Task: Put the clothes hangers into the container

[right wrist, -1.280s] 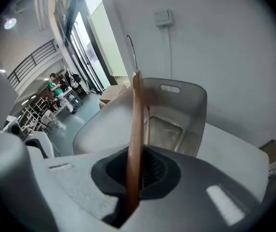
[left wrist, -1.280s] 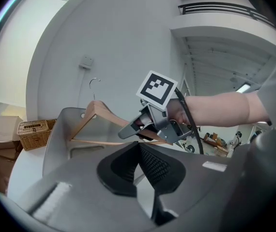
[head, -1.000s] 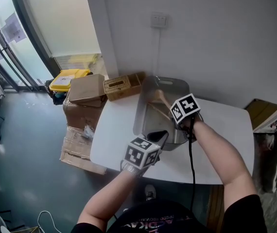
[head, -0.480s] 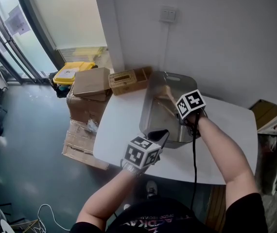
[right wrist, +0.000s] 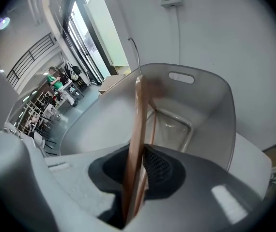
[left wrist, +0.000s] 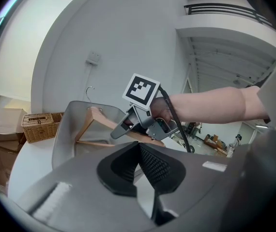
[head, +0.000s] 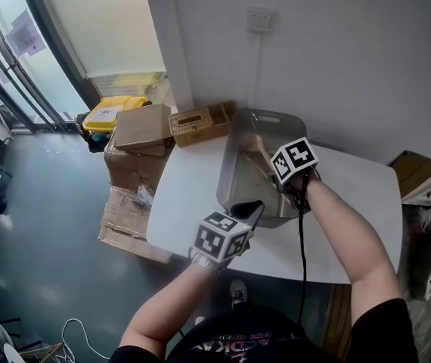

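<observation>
hanger: light wooden clothes hanger with a wire hook (right wrist: 139, 115), down inside the tub's opening, hook near the far wall
container: grey plastic tub with handle slots (right wrist: 210, 105), on the white table (head: 185, 195)
right gripper (right wrist: 139, 173): clamped on the hanger's wooden arm
left gripper (left wrist: 139, 151): jaws together, nothing between them, at the tub's near rim
handling: lower it until the wood rests on the tub floor, hook clear of the slot, then release

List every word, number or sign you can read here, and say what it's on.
No text can be read here.
Sheet on the glass door: print too small to read.
Label on the yellow bin: blurred, unreadable.
Left marker cube and right marker cube: black-and-white square patterns only, no letters.
</observation>
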Motion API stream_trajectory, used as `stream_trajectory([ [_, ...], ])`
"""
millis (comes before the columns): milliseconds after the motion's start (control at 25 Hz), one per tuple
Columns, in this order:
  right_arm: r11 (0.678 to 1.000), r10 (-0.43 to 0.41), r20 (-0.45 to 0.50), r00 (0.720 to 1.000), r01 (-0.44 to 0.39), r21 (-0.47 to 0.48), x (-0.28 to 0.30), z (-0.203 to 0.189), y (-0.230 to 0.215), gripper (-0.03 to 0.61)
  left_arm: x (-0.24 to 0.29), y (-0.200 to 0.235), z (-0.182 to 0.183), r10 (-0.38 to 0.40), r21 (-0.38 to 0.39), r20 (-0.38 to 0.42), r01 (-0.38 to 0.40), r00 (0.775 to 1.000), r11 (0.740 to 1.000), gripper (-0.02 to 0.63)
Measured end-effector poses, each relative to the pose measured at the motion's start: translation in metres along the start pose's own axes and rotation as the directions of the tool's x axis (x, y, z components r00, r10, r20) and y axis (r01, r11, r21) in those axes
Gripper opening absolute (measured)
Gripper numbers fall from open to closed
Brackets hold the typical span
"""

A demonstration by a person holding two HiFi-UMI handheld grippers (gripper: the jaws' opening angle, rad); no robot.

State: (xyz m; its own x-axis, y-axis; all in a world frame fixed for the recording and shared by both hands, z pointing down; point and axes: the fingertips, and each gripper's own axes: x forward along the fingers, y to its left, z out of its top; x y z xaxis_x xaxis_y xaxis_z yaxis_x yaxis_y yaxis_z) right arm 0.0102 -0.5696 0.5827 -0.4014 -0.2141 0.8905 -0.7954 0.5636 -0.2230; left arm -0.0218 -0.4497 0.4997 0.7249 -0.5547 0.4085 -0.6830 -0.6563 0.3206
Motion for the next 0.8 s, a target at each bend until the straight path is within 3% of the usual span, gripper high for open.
stream_trajectory([
  [520,1.0,-0.015,0.019,1.0,0.015,-0.021,-0.009,-0.011,0.016,0.074,-0.02,-0.01,-0.007,0.005,0.005,0.006,-0.005,1.0,1.0,0.005],
  [800,0.995,-0.04,-0.009,0.999,0.039,-0.091,-0.004,-0.022,0.035,0.089,-0.039,-0.009,-0.016,0.018,0.001,0.007,-0.018,1.0,1.0,0.006],
])
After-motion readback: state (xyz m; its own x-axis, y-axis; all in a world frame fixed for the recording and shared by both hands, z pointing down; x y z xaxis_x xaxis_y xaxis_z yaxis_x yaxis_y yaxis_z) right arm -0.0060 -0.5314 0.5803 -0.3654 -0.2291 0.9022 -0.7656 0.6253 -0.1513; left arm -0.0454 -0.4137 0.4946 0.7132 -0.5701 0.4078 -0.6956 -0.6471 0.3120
